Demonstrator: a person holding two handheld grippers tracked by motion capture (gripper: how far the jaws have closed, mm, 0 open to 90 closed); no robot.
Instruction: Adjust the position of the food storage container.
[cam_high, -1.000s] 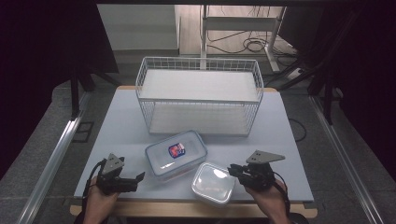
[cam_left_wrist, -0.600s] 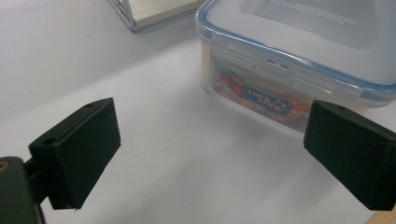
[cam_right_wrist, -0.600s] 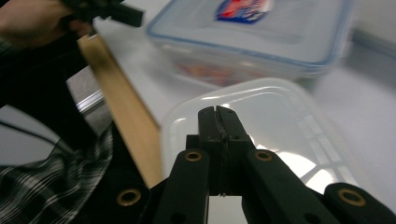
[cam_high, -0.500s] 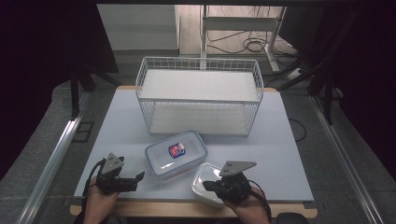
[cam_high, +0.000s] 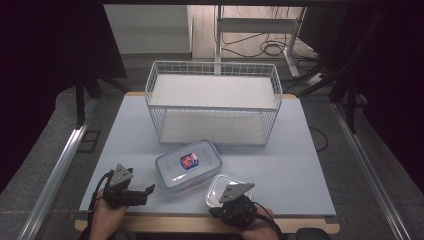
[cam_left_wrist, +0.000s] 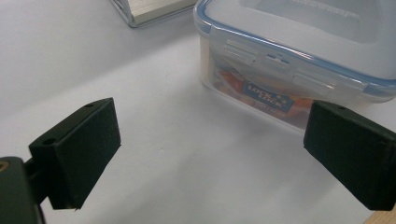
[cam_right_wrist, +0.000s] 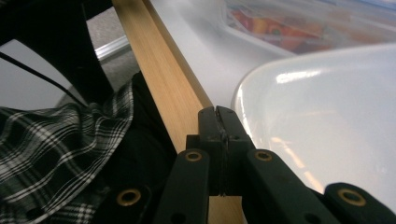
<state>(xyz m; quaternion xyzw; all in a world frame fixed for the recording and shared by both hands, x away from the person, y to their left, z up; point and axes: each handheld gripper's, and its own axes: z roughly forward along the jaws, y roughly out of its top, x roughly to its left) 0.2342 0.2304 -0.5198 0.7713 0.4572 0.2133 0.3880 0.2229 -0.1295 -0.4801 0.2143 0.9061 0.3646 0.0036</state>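
A clear container with a blue-rimmed lid (cam_high: 188, 164) lies on the white table, with colourful food inside; the left gripper view shows its latched side (cam_left_wrist: 289, 56). To its left my left gripper (cam_high: 144, 194) rests open, its jaws wide apart and aimed at the container (cam_left_wrist: 210, 154), with nothing between them. A smaller white container (cam_high: 223, 186) sits near the front edge. My right gripper (cam_high: 218, 212) is low at that edge in front of it, jaws pressed shut (cam_right_wrist: 218, 114) over the wooden rim, beside the white container (cam_right_wrist: 327, 121) and holding nothing.
A white wire basket (cam_high: 212, 102) stands on the far half of the table. The table's wooden front edge (cam_right_wrist: 159, 70) runs right under my right gripper, with a plaid sleeve (cam_right_wrist: 56, 149) below it. Bare tabletop (cam_high: 290, 165) lies to the right.
My right gripper has swung left and back toward the front edge, from the right of the white container to in front of it. The left gripper has stayed put.
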